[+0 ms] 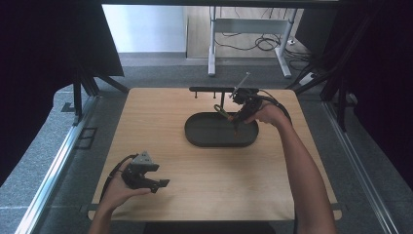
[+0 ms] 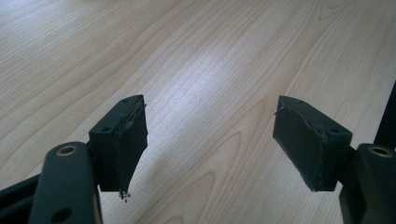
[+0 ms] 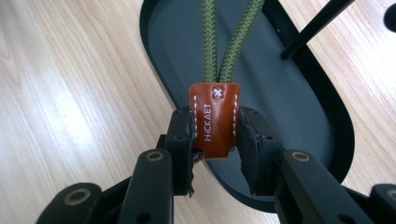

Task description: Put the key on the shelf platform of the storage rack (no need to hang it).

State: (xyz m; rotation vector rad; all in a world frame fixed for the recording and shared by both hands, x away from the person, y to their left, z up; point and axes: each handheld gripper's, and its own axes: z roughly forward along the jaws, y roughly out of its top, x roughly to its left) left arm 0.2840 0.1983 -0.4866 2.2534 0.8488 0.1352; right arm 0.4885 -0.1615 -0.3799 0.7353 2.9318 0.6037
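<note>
Right gripper view: right claw (image 3: 215, 140) pinches a brown leather tab (image 3: 214, 119) over the dark tray (image 3: 299, 93); left claw (image 2: 210, 140) spread.

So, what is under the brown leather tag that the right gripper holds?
Under the leather tag lies the dark oval tray, with bare floor visible around. The right gripper and tag cover the tray part directly beneath.

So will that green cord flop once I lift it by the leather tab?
Probably. The green cord is braided, so it should hang limp and swing. The leather tab looks stiffer, clamped in the right gripper. It looks light.
</note>
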